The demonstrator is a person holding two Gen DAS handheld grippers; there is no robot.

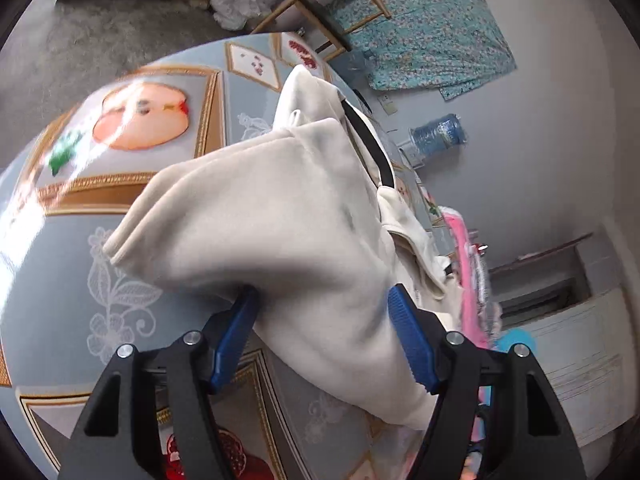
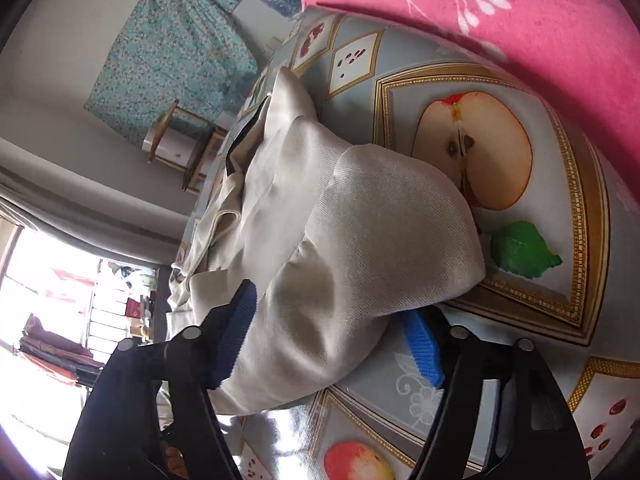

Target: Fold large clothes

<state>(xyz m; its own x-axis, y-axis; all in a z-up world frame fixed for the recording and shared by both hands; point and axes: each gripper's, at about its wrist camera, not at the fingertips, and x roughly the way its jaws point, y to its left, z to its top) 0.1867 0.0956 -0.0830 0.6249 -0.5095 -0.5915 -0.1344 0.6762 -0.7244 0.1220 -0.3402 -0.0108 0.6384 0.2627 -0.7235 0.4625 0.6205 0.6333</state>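
Observation:
A large cream garment (image 1: 280, 216) with a black band lies bunched on a table covered with a fruit-print cloth (image 1: 72, 272). My left gripper (image 1: 320, 300) has its blue pads on either side of a thick fold of the garment, gripping it. In the right wrist view the same cream garment (image 2: 360, 232) drapes between the fingers of my right gripper (image 2: 332, 320), whose blue pads close on another fold. Both held parts are lifted a little off the tablecloth (image 2: 560, 168).
A folded pink blanket (image 2: 500, 12) lies on the table beyond the garment; its edge shows in the left view (image 1: 468, 264). A wooden stool (image 1: 332, 12), a teal floral cloth (image 1: 432, 20) on the wall and a water bottle (image 1: 438, 134) stand beyond the table.

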